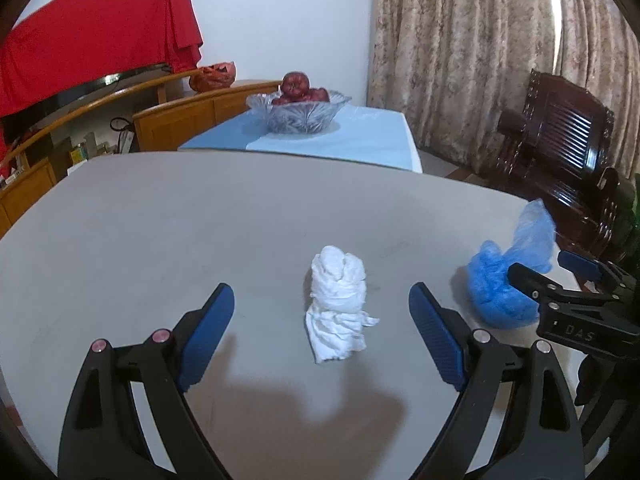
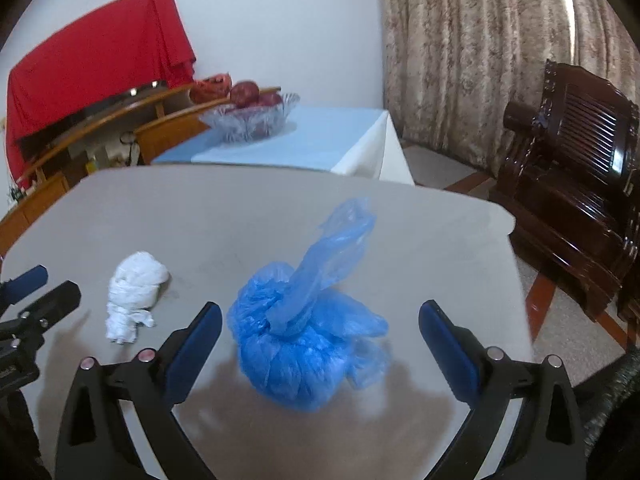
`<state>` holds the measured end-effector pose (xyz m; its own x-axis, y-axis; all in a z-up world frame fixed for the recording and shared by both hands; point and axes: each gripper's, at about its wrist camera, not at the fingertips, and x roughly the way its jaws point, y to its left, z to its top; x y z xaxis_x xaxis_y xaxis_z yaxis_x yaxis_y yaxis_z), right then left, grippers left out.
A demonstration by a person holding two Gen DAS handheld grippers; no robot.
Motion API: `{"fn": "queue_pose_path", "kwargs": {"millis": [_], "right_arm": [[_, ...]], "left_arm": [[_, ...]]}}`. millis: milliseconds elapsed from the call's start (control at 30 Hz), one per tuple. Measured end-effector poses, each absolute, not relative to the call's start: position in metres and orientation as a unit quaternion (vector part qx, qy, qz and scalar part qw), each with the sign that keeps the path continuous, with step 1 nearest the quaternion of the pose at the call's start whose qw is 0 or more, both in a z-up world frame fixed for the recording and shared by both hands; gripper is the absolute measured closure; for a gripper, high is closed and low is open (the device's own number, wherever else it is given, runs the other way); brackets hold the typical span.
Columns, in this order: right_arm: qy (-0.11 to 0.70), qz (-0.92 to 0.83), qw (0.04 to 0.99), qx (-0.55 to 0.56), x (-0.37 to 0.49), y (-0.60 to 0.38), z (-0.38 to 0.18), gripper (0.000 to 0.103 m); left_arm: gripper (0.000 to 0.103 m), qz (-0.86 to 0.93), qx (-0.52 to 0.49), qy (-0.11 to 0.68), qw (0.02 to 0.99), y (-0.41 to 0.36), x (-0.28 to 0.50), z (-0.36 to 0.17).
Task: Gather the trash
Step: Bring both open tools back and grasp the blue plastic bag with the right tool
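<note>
A crumpled white paper wad (image 1: pixel 339 303) lies on the grey table (image 1: pixel 160 232), just ahead of my left gripper (image 1: pixel 322 304), whose blue-padded fingers stand wide apart on either side of it without touching. To its right sits a knotted blue plastic bag (image 1: pixel 505 284). In the right wrist view that blue bag (image 2: pixel 308 328) lies between the wide-open fingers of my right gripper (image 2: pixel 320 320), with its twisted top sticking up. The pads are clear of the bag. The white wad (image 2: pixel 134 294) is to the left there, next to the left gripper (image 2: pixel 36 292).
Beyond the grey table stands a table with a light blue cloth (image 1: pixel 360 132) and a glass bowl of red fruit (image 1: pixel 298 112). A wooden sideboard (image 1: pixel 176 120) with red cloth is at the left. A dark wooden armchair (image 2: pixel 576 168) stands right of the table, before patterned curtains (image 1: pixel 460 52).
</note>
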<state>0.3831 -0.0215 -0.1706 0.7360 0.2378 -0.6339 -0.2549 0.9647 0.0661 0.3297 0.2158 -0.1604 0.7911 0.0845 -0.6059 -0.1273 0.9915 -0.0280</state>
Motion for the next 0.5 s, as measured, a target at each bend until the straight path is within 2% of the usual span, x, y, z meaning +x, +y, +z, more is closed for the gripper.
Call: {"fn": "queue_pose_path", "kwargs": {"millis": [133,167,200,333,367,500], "right_arm": [[0.369,0.137,0.919,-0.007,0.392,-0.022,-0.181,0.008],[0.377,0.14,0.916,-0.006,0.394,-0.022,-0.183,0.012],[0.382,0.144,0.913,-0.005,0.395,-0.021,-0.185,0.019],[0.399,0.178,0.9,0.001,0.395,-0.019,-0.189,0.04],[0.399,0.184,0.898,0.0,0.393,-0.018,-0.19,0.049],[0.39,0.188,0.901,-0.006,0.386,-0.015,-0.188,0.056]], "left_arm": [[0.017,0.052,-0.035,0.331,0.942,0.22,0.342,-0.173],[0.016,0.051,-0.035,0.334,0.941,0.219,0.344,-0.175],[0.016,0.049,-0.034,0.338,0.939,0.219,0.349,-0.178],[0.016,0.045,-0.03,0.35,0.935,0.217,0.36,-0.186],[0.016,0.045,-0.026,0.354,0.934,0.216,0.365,-0.189],[0.021,0.044,-0.024,0.371,0.927,0.216,0.377,-0.197]]}}
